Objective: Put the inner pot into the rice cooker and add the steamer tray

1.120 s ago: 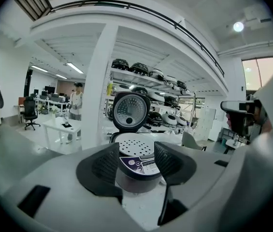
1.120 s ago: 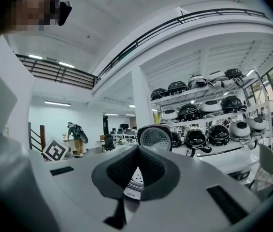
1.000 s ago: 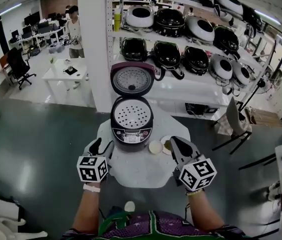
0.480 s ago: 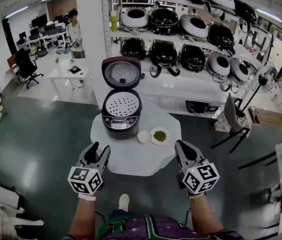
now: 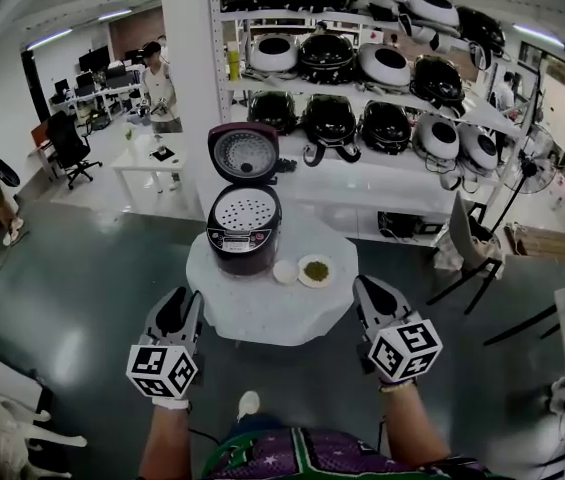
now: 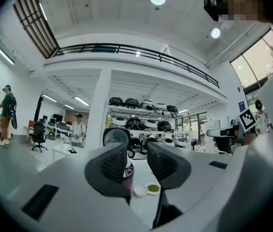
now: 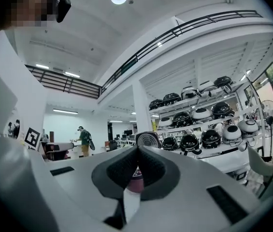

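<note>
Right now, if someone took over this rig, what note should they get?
Left claw: empty, jaws part open, just been closing.
Right claw: shut, empty.
Both are held short of the table.
Rice cooker stands on the table, lid up, steamer tray seated in its mouth. The inner pot cannot be seen under it.
Done: tray is in.
Left: probably nothing except confirming the pot is underneath.

The rice cooker is coloured maroon, the hole-dotted steamer tray in it white, the worktop under it white too.
</note>
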A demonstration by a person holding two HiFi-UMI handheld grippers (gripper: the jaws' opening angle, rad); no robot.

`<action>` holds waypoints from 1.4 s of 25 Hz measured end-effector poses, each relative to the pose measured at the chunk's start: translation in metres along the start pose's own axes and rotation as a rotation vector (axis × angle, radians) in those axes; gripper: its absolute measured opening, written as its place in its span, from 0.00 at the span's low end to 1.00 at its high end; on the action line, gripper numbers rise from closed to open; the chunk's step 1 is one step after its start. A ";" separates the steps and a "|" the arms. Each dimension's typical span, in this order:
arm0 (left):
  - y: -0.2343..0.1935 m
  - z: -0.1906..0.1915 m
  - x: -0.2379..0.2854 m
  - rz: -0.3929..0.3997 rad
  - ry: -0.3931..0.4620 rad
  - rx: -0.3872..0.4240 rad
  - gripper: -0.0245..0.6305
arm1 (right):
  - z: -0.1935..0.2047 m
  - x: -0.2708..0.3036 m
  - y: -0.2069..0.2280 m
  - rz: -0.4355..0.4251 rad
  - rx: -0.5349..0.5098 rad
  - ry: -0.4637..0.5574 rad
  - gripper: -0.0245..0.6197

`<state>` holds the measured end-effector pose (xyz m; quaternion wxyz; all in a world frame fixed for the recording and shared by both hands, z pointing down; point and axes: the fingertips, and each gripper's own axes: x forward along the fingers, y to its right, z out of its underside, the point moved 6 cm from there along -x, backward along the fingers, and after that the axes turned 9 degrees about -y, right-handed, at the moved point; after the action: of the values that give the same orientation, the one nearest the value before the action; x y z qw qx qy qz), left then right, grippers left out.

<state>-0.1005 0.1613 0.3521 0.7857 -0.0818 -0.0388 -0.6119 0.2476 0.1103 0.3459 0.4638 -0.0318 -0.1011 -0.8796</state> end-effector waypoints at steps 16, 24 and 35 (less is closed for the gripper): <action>0.037 0.008 -0.037 0.011 0.001 0.020 0.07 | 0.015 -0.052 -0.007 0.049 -0.022 0.010 0.04; 0.039 0.011 -0.045 0.021 -0.019 0.037 0.07 | 0.018 -0.057 -0.018 0.036 -0.020 0.011 0.04; 0.046 0.011 -0.048 0.017 -0.026 0.100 0.07 | 0.022 -0.063 -0.021 0.043 -0.019 0.000 0.04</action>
<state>-0.0675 0.2198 0.3514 0.7935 -0.0507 -0.0787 -0.6014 0.2652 0.1772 0.3549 0.4823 -0.0384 -0.0921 -0.8703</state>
